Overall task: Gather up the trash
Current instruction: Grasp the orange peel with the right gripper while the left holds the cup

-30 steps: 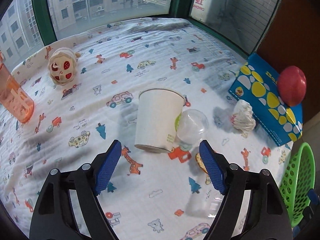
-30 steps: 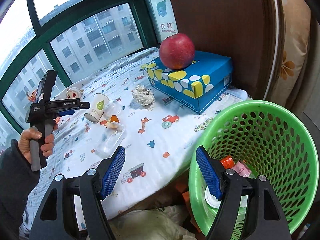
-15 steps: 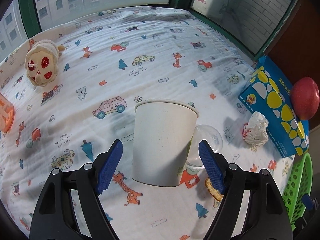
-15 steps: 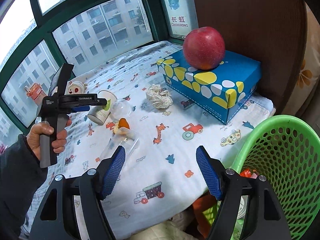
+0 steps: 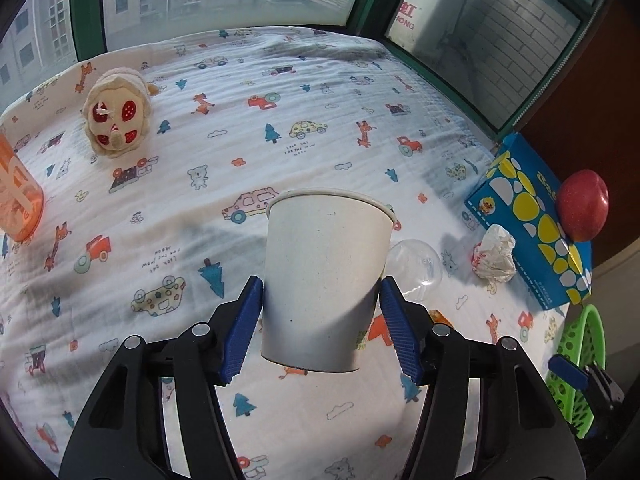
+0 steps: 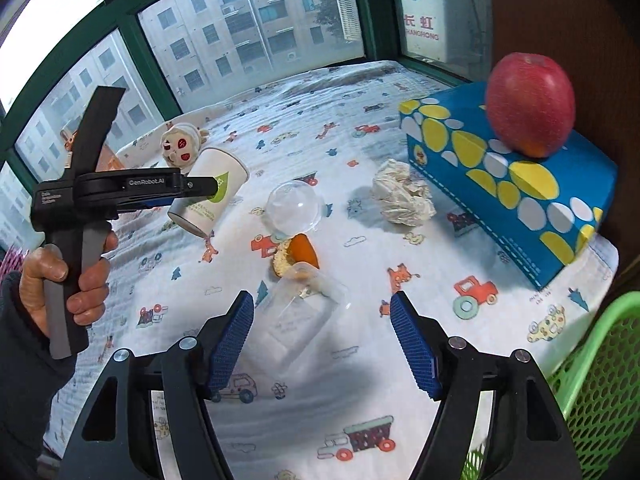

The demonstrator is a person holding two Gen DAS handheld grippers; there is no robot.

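At the far left of the left wrist view an orange translucent container (image 5: 18, 200) stands on the cartoon-print bedsheet (image 5: 280, 128), and a plush toy (image 5: 116, 114) lies beyond it near the window. In the middle, the left gripper (image 5: 320, 320) has its blue pads pressed against both sides of a white paper cup (image 5: 326, 276), which it holds tilted with its base off the sheet. Just to the cup's right lies a clear plastic dome lid (image 5: 416, 264), then a crumpled tissue (image 5: 494, 258) beside a blue tissue box (image 5: 532, 224) with a red apple (image 5: 582, 204) on top. A green mesh basket (image 5: 576, 364) shows at the right edge.

In the right wrist view, the right gripper (image 6: 322, 340) hangs with its jaws wide apart and nothing between them, above a clear plastic container (image 6: 302, 320) lying on the sheet. An orange-peel scrap (image 6: 296, 254) touches the container's far end.
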